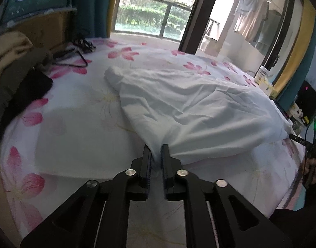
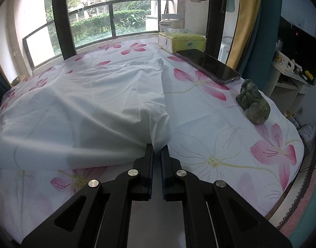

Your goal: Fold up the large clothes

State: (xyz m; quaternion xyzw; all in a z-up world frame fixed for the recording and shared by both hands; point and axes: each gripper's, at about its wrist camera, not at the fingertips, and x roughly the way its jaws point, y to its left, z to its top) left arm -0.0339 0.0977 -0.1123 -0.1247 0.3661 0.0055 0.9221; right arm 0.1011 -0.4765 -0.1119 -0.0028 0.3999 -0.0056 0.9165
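garment (image 1: 188, 107) pinched in both tools

Right claw (image 2: 157, 147) was clamped on a corner of the white garment (image 2: 85, 107) — cloth bunched between its fingers. Garment lay on the floral bedsheet (image 2: 219, 144). Phone (image 2: 207, 66), tissue box (image 2: 181, 41) and green figurine (image 2: 253, 105) sat to the right — apart from the garment.
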